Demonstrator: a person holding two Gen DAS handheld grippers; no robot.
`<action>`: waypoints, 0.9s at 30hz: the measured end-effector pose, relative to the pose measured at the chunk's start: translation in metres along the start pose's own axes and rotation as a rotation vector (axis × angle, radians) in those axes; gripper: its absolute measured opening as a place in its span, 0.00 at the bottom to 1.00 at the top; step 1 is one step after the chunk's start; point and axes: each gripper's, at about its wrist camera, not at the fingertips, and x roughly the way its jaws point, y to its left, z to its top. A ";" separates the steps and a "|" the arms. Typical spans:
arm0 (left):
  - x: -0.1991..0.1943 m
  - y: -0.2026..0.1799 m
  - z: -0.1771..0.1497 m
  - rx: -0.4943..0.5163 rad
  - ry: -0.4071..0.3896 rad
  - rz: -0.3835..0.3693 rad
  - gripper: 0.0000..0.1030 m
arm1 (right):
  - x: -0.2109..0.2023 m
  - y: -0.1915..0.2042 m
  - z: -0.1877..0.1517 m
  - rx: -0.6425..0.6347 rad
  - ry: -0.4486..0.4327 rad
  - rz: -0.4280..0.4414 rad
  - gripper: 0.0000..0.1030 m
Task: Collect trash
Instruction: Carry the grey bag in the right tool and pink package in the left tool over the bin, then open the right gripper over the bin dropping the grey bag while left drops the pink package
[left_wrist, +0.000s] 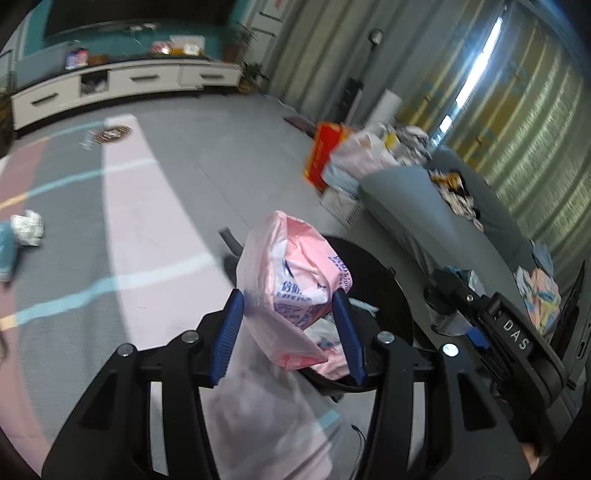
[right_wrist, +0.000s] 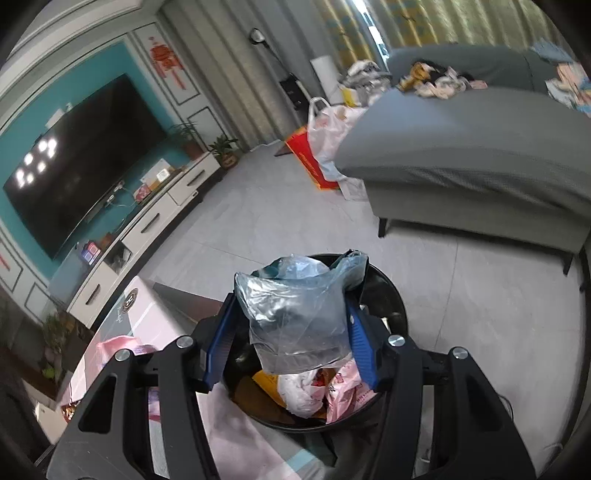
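Pink plastic fills the left claw (left_wrist: 291, 332): a crumpled pink bag (left_wrist: 295, 284) with blue print sits between its blue fingers (left_wrist: 229, 339), which stand fairly wide apart and press the bag on both sides. The bag hangs over the near rim of a black bin (left_wrist: 391, 295) on the floor. The right claw (right_wrist: 291, 343) grips a clear, crinkled bag (right_wrist: 295, 314) in the same manner, its fingers (right_wrist: 360, 343) spread wide around the bundle, directly above the bin (right_wrist: 384, 295). Inside the bin lie white and pink wrappers (right_wrist: 317, 391) and something orange. A white crumpled scrap (left_wrist: 27, 227) lies on the patterned rug (left_wrist: 147, 221), well apart from the bin. A grey sofa (right_wrist: 480, 147) with scattered clutter stands beyond, and a dark television (right_wrist: 81, 158) hangs over a white cabinet (right_wrist: 155, 218).
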 end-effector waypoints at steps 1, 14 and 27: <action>0.010 -0.005 -0.001 0.008 0.020 -0.016 0.49 | 0.002 -0.004 0.000 0.013 0.006 -0.005 0.55; 0.079 -0.033 -0.016 0.050 0.152 -0.097 0.49 | 0.027 -0.027 0.000 0.120 0.093 -0.012 0.55; 0.081 -0.046 -0.015 0.062 0.153 -0.091 0.70 | 0.026 -0.028 0.002 0.115 0.072 -0.062 0.65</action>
